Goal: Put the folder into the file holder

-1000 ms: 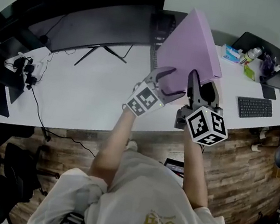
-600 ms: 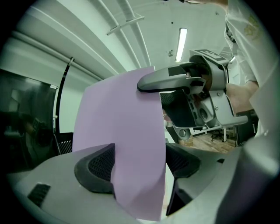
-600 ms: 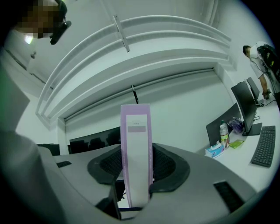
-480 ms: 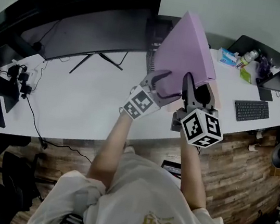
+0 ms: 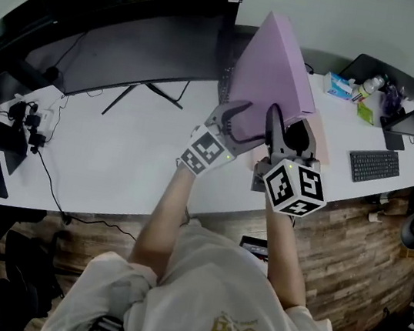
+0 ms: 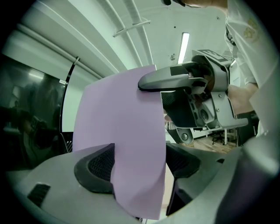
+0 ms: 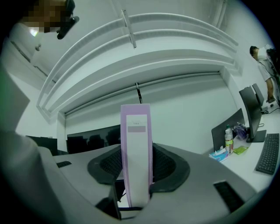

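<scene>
Head view: The person holds a purple folder (image 5: 273,66) up over the white tabletop (image 5: 116,146). It stands tall on its edge and leans a bit to the far side. The left claw (image 5: 243,121) has the near left part of it. The right claw (image 5: 288,131) has the near right part. A dark mesh thing (image 5: 224,86) peeks out just past the folder's left edge. I think it is the holder, but most of it is hidden.

Left claw view: The folder fills the middle. The claw is spread wide, and its two black pads sit tight on the two sides of the folder. The other claw bites the folder higher up.

Right claw view: The thin spine of the folder, with a white label, stands straight up between the pads. The claw is partly closed and squeezes the spine from both sides.

So both claws hold the folder, and it is up in the air, not in the holder yet. I think this is the carrying step. Next, the folder needs to go over to the holder, line up with a slot, and slide down into it. Both claws should keep a firm hold so it does not tip.
</scene>
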`<state>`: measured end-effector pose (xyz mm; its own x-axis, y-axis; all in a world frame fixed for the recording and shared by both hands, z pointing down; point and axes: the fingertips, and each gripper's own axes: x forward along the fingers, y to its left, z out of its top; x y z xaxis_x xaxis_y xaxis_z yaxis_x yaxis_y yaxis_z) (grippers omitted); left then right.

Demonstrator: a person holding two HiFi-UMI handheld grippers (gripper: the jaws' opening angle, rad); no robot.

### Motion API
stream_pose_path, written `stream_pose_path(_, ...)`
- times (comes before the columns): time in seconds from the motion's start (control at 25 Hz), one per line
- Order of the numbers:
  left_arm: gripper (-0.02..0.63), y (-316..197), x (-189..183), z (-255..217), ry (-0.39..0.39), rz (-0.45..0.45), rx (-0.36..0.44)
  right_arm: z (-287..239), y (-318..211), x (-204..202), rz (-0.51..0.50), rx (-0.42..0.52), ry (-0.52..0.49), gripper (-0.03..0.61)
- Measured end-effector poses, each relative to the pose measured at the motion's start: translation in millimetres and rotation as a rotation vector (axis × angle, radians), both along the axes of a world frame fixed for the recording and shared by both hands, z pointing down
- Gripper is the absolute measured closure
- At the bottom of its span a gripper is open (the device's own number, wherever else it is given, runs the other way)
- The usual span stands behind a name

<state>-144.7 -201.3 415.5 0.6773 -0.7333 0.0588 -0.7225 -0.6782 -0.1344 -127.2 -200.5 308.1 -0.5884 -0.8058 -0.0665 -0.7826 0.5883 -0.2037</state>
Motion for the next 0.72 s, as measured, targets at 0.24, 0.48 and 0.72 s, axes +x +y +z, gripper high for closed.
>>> stream_pose_path(0.24,0.239,-8.9,-10.8,-1.0,0.022,0.002,0.008,-1.9,-6.3,-14.4,0.003,0.026,0.034,0.390)
stream_pose_path(0.48,0.239,-18.1,-16.7,-1.1,0.022,0.013,0.014,-2.5,-13.4,-21.6,0.014,0.037,0.051,0.390)
stream_pose_path(0.72,0.239,-24.9,-21.6,-2.4,0.040,0.026,0.019,-3.8,-20.1,-27.4,0.026,0.045,0.056,0.390)
